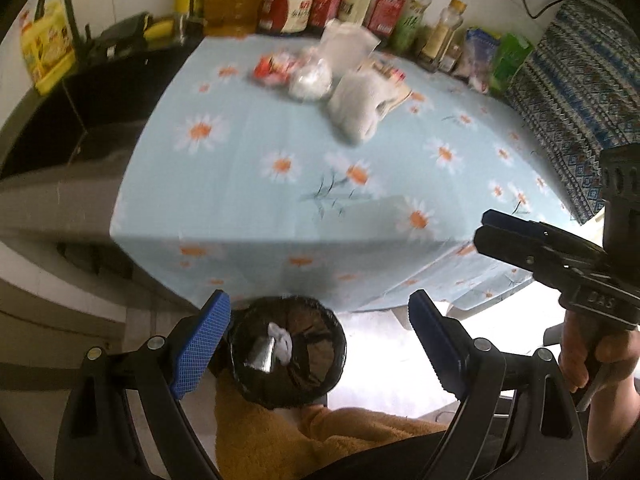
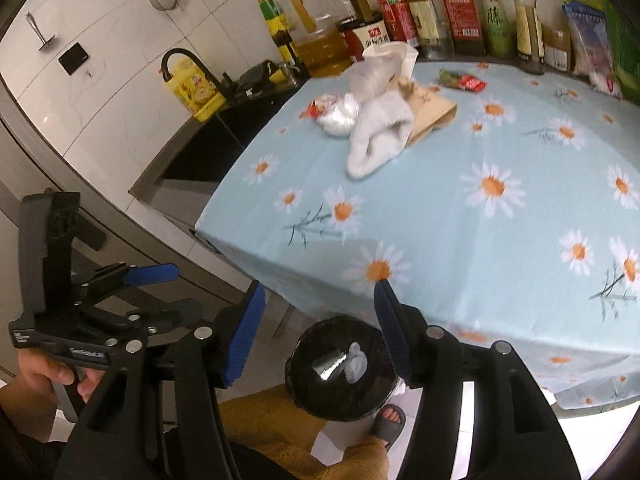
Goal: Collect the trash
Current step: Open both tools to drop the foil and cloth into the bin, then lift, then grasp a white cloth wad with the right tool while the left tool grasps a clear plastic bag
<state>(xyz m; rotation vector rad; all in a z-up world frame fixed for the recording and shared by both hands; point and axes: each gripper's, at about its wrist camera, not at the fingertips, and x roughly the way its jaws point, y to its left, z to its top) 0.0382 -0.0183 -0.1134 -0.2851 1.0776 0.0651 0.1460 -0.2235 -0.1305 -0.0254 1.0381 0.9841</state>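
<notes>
both wrist views look steeply down, sharing table (image 1: 248,184) (image 2: 480,220), bin (image 1: 288,356) (image 2: 340,372).

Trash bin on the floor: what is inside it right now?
Inside the black-lined trash bin lie a crumpled white tissue and a shiny silver wrapper beside it. Anything beneath them is hidden against the dark liner.
</notes>
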